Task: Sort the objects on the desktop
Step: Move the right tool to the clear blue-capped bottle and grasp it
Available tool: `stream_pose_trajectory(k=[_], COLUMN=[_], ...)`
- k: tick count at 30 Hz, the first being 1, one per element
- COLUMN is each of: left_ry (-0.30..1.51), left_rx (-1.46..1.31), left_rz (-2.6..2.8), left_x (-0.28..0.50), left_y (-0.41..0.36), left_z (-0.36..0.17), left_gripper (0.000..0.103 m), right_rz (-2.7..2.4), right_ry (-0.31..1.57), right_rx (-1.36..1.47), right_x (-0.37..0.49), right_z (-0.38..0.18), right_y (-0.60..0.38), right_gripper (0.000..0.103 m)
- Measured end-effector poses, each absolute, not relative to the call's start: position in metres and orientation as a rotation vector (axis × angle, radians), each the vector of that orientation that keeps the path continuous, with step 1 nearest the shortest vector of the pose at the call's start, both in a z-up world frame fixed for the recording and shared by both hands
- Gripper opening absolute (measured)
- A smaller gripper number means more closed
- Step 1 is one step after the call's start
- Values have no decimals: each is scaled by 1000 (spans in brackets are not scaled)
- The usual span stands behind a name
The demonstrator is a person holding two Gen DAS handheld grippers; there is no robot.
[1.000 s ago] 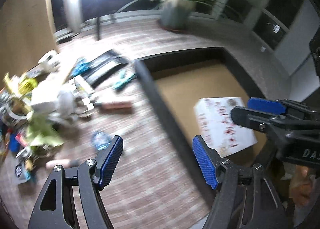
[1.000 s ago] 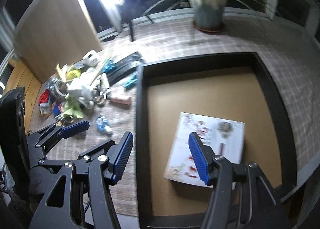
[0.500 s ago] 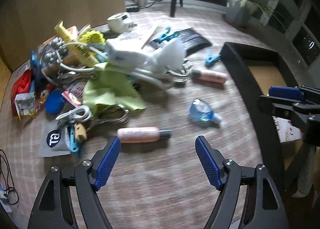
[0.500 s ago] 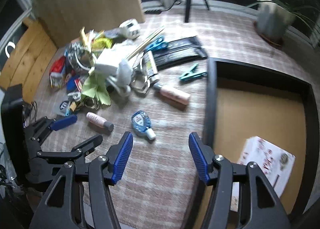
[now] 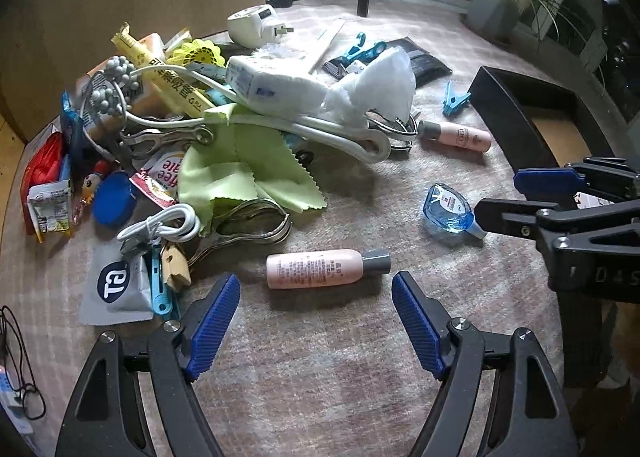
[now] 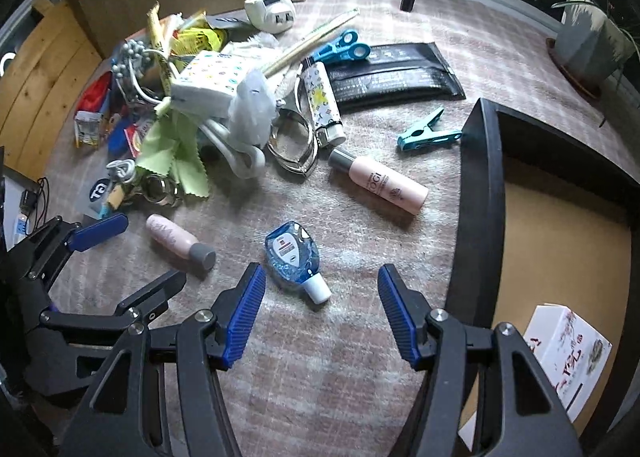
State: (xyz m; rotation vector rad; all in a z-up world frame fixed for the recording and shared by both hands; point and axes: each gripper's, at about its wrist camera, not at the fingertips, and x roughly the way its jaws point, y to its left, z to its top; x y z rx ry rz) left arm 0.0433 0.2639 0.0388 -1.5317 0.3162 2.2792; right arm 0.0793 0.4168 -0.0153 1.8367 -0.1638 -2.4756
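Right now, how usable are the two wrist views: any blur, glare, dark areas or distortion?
Left wrist view: sharp on the pink bottle ahead of the open left gripper; blown-out glare at top centre, dark vignetted corners, strong fisheye bending. Right wrist view: crisp on the blue sanitizer bottle and black tray; evenly lit table, soft shadows, curved edges, dark rim.

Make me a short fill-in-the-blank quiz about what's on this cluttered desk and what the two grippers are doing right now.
1. The left gripper hovers with open jaws over a pink ____ with a grey cap.
2. The blue sanitizer bottle lies just ahead of the ____ gripper.
3. The white box lies inside the black ____.
4. The cloth under the white cable is ____ in colour.

Missing words: bottle; right; tray; green
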Motion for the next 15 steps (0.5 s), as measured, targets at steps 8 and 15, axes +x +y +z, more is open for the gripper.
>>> stream_pose_trajectory(k=[8,15], left_ry=[324,308], left_rx=[-1563,-1577], left_rz=[2271,2255], left_x=[34,30], left_y=[270,275], left_z=[24,15], left_gripper=[77,77], right_rz=[-2450,-2426], right_ry=[-129,-74], right_rx=[1891,1928], right_x=[66,58], right_z=[-31,-42], right_y=[410,402], right_gripper=[58,58])
